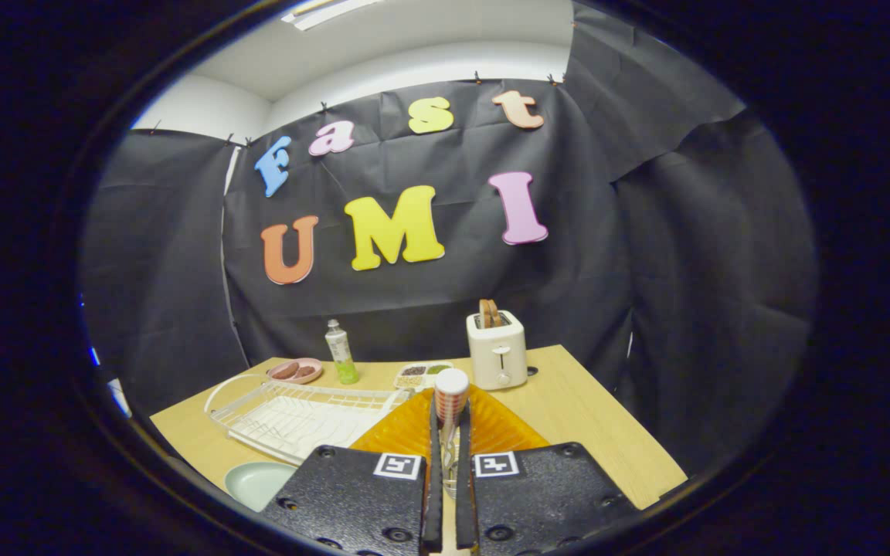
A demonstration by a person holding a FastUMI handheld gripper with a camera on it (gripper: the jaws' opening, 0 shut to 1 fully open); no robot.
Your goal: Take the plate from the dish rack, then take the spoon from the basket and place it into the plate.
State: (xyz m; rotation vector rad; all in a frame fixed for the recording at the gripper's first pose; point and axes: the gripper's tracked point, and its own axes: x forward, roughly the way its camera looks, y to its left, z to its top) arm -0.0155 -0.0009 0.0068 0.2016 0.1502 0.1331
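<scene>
Booth walled in black cloth; a wooden table (568, 417) carries all items. The gripper (451, 432) is held above the table's near edge, fingers nearly together and pinching a spoon (451, 401) between them. The spoon stands upright, its handle end rising above the fingertips, its lower part visible in the narrow gap. Directly behind the fingers is an orange basket (406, 436), ribbed. Left of the fingers lies a white wire rack (298, 413), no plate in it. A pale green plate (256, 483) sits flat on the table, nearer than the rack and left of the gripper body. Beyond the fingers, slightly right, stands a white toaster (497, 351) with bread in its slot. Further beyond, to the left: a small tray (422, 374) of divided contents, a green-based bottle (341, 354), and a pink dish (296, 371) holding brown pieces.
</scene>
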